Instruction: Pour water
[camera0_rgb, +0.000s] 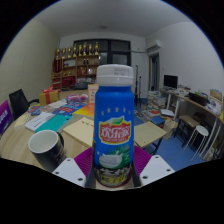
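I noted a cup (45, 148) near the table (20, 140) edge at left. My gripper (112, 172) was clamped on an upright blue bottle (114, 125), white-capped, both pads pressing it. Open floor lay right.

Bottle (115, 125) of glossy blue plastic with smooth printed label and pale plastic cap, table (25, 140) of matt light wood, cup (46, 150) with dark glossy wall

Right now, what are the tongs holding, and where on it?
The tongs grip the blue plastic bottle with a white cap by its lower body, one pad on each side.
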